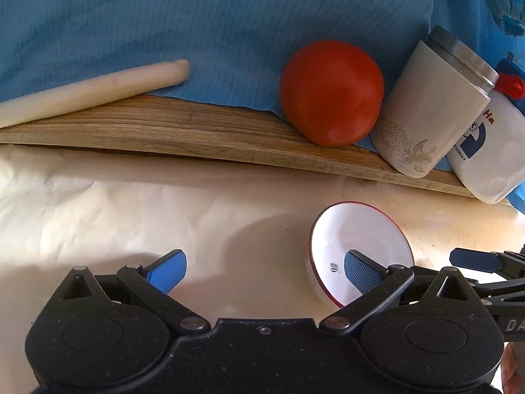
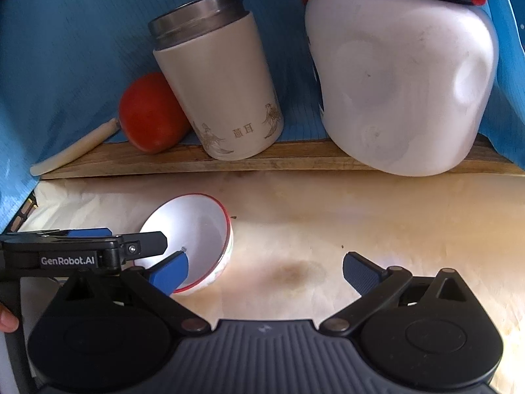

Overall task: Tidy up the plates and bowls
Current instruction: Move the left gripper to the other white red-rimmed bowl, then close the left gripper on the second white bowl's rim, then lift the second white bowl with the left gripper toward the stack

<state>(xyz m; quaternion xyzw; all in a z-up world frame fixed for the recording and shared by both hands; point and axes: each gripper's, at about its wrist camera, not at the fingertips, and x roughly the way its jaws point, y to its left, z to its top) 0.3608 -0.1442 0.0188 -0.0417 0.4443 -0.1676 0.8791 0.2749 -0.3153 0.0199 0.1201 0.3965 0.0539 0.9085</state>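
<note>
Blue cloth [image 1: 164, 16] hangs as backdrop behind a wooden ledge [image 1: 164, 131] at the far side; near side is a cream, crinkled paper-covered surface [image 1: 98, 203] w/ a brownish stain in the right wrist view.

On the ledge, left to right: pale stick-like rod [image 1: 82, 93] lying flat, red-orange ball [image 1: 331, 92], beige tumbler [image 1: 426, 108] w/ steel rim and gold print, big white plastic jug [image 1: 485, 157] w/ blue/red cap. Ball touches the tumbler; tumbler sits just beside the jug.

Task item: one small white bowl [image 1: 359, 252] w/ thin red rim, on the paper, near the ledge but apart from it, in front of ball/tumbler. It sits tipped, opening facing up and partly toward the cameras.

Left gripper [image 1: 265, 274]: jaws spread wide, holding nothing. Bowl lies at its right finger [image 1: 362, 275] – blue pad overlaps the bowl's inside in view; contact can't be told. Left finger is well clear over bare paper.

Right gripper [image 2: 265, 272]: jaws also spread wide, nothing between them but stained paper. Bowl [image 2: 197, 229] is at its left finger [image 2: 170, 274], pad overlapping the bowl's near rim; contact unclear. Right finger is well apart from the bowl.

Both tools meet at the bowl from opposite sides; left tool's fingertip shows in the right wrist view, reaching to the bowl's left rim
</note>
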